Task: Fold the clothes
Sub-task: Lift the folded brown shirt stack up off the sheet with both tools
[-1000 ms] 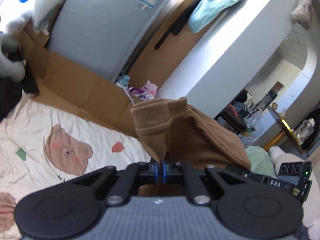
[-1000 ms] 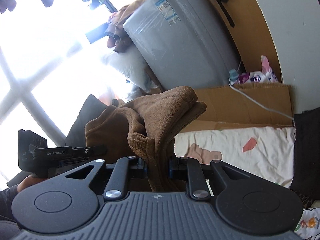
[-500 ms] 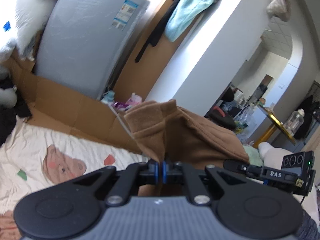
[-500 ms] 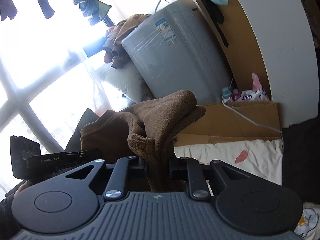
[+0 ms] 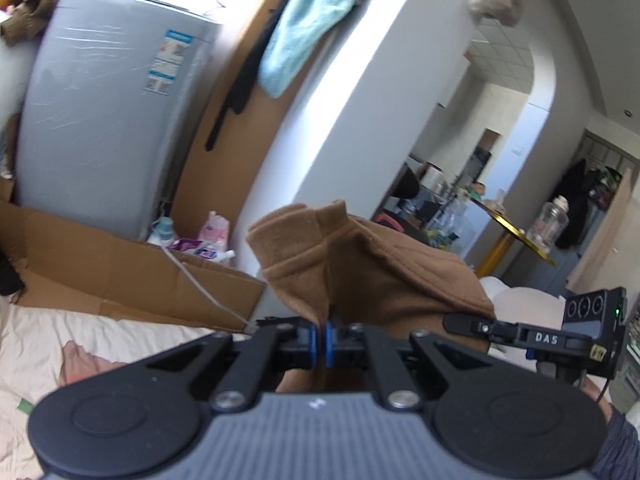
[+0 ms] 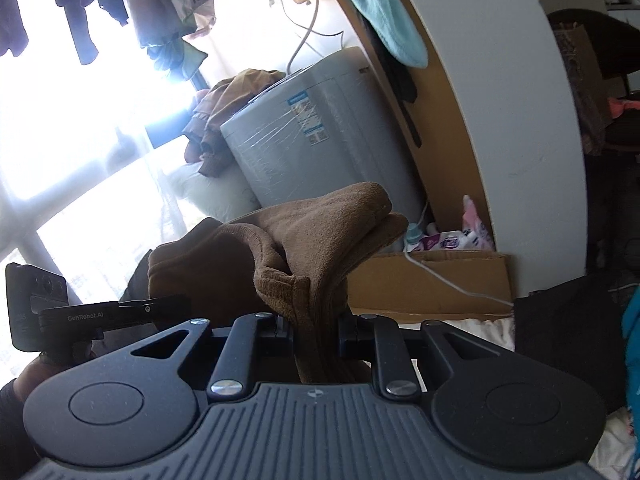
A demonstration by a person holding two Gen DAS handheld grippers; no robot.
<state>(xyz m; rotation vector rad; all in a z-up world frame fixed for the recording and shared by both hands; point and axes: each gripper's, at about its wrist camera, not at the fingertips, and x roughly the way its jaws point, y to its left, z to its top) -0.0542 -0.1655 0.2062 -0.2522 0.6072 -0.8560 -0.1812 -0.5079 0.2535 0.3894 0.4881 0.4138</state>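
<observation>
I hold a brown garment (image 5: 360, 264) in the air above the bed (image 5: 80, 344), my left gripper (image 5: 322, 338) pinched nearly closed on a thin edge and my right gripper (image 6: 316, 330) clamped on a thick bunch of the same cloth (image 6: 320, 240). How many folds it already carries cannot be told; it is not lying flat or stacked.

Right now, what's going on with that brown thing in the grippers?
A person is folding clothes with two handheld grippers. The left gripper and the right gripper are each clamped on the same brown garment, holding it up in the air above the bed sheet. The cloth bunches between them; no fold is laid down yet.
</observation>
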